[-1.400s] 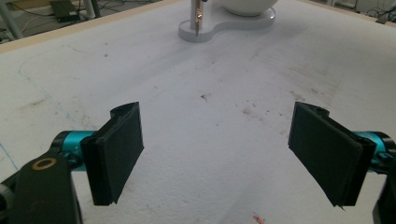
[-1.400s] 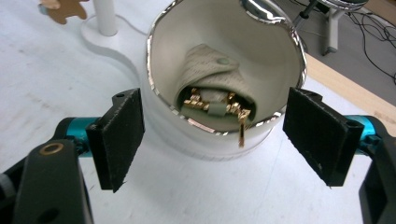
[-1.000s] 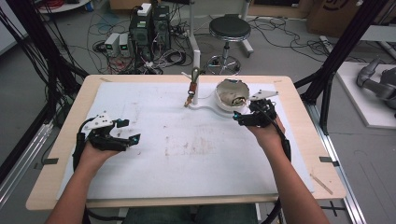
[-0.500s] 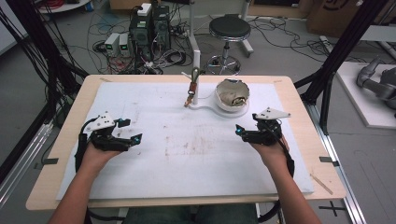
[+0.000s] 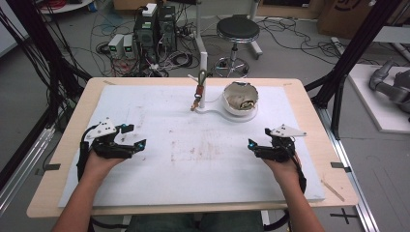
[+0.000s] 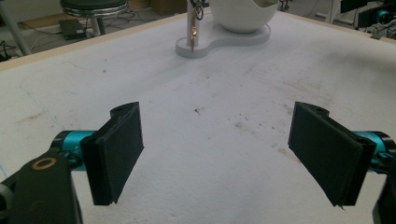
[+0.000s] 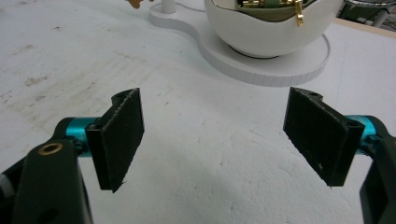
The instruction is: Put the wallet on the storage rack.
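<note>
A white broken-shell bowl (image 5: 240, 99) with gold and green trinkets inside stands on a white base (image 5: 212, 112) at the far middle of the white mat (image 5: 203, 159). A small post (image 5: 199, 89) on that base carries a hanging brown piece. My left gripper (image 5: 134, 137) rests low on the mat's left side, open, with nothing between its pads (image 6: 119, 149). My right gripper (image 5: 255, 144) sits on the right side, nearer me than the bowl (image 7: 266, 32), open and empty (image 7: 212, 140). From the left gripper view the bowl (image 6: 243, 14) and post (image 6: 192, 28) lie far ahead.
The mat covers a wooden table (image 5: 314, 121). Beyond the far edge are a black stool (image 5: 237, 31), boxes of electronics (image 5: 154, 26) and cables on the floor. Black frame legs (image 5: 338, 82) stand at the table's right and left.
My right gripper has drawn back from beside the bowl toward me and come down to the mat, still open. The left gripper has kept still.
</note>
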{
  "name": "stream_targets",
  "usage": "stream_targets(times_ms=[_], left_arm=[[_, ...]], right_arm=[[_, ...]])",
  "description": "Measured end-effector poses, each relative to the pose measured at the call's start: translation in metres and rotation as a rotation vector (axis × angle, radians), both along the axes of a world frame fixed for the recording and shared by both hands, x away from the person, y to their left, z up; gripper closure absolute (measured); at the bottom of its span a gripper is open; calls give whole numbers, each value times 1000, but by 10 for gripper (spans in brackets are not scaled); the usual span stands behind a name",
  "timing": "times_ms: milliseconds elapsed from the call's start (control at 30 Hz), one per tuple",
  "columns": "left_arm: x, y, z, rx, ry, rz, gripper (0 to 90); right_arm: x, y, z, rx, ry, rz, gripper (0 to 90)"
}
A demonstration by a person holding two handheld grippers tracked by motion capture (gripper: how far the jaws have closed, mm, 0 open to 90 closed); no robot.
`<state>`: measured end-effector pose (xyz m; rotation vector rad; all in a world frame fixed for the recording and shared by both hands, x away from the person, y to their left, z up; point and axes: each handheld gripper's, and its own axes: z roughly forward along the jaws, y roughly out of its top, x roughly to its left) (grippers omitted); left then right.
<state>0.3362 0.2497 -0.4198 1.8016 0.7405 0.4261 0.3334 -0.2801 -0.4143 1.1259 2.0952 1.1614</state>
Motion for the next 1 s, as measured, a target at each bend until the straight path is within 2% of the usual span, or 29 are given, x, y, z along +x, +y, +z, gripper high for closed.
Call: stream_targets(times_ms=[300, 567, 1000], left_arm=[[5, -4, -4, 5, 14, -9, 179], [7, -6, -4, 0, 20, -7, 179], [7, -6, -5, 0, 25, -9, 179]], right_arm=[[2, -11, -5, 0, 3, -17, 208], [-3, -15, -6, -12, 4, -26, 208], [-1, -17, -8, -10, 18, -40, 208]])
